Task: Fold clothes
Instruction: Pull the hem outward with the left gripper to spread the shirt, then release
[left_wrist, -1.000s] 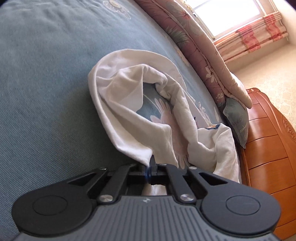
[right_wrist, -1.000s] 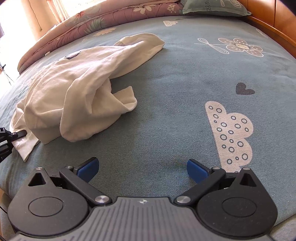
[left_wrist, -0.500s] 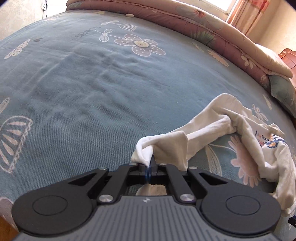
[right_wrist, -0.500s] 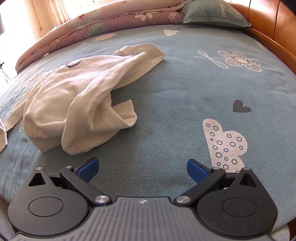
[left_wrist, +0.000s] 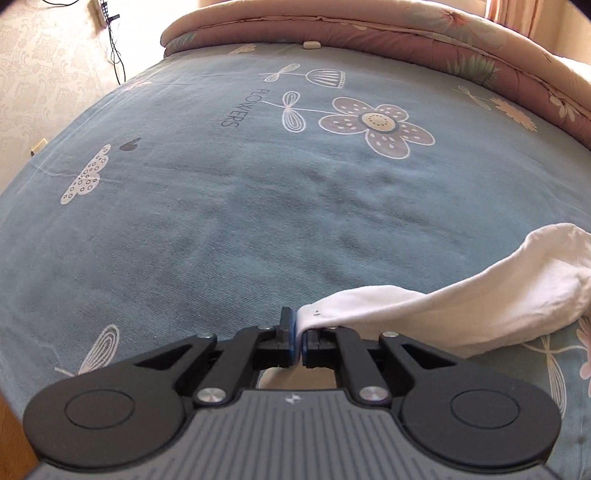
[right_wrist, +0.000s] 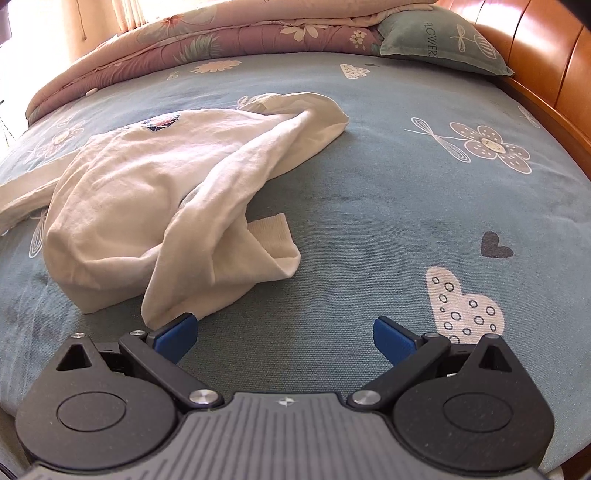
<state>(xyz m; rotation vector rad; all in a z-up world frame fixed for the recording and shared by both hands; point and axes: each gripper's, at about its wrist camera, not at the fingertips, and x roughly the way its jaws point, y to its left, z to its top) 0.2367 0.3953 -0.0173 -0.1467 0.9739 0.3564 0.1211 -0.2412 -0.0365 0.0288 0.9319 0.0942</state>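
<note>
left wrist view, left to right: pale patterned floor (left_wrist: 44, 66) with a dark cable (left_wrist: 114, 48) ran off the top-left edge. the blue bedsheet (left_wrist: 221, 206) filled most of the frame, printed with a dotted cloud, the word "flowers" and a big flower. a rolled pink quilt (left_wrist: 406, 33) lay along the far edge, cut off at top right. the left gripper (left_wrist: 298, 341) had its jaws nearly together, a thin gap showing; they had just been opening slightly. the white cloth's edge (left_wrist: 321, 314) sat in that gap and draped over the right finger; couldn't tell whether the pads still pinched it. the white sleeve (left_wrist: 480, 291) ran from there to the right edge and was cut off; the rest of the garment wasn't in that view.

right wrist view, left to right: the sleeve stretched out past the left edge, its end hidden. the white shirt (right_wrist: 155, 192) lay crumpled on the left half of the sheet, a small dark logo (right_wrist: 160, 122) near its far side, too small to read. a ribbed cuff (right_wrist: 273, 236) poked out mid-frame. the right gripper (right_wrist: 284, 336) stood wide apart, nothing between the pads; its left fingertip (right_wrist: 177, 334) sat just beside the shirt's near fold, contact unclear. pillow (right_wrist: 439, 40) and wooden headboard (right_wrist: 546, 74) sat at far right, headboard cut off.
</note>
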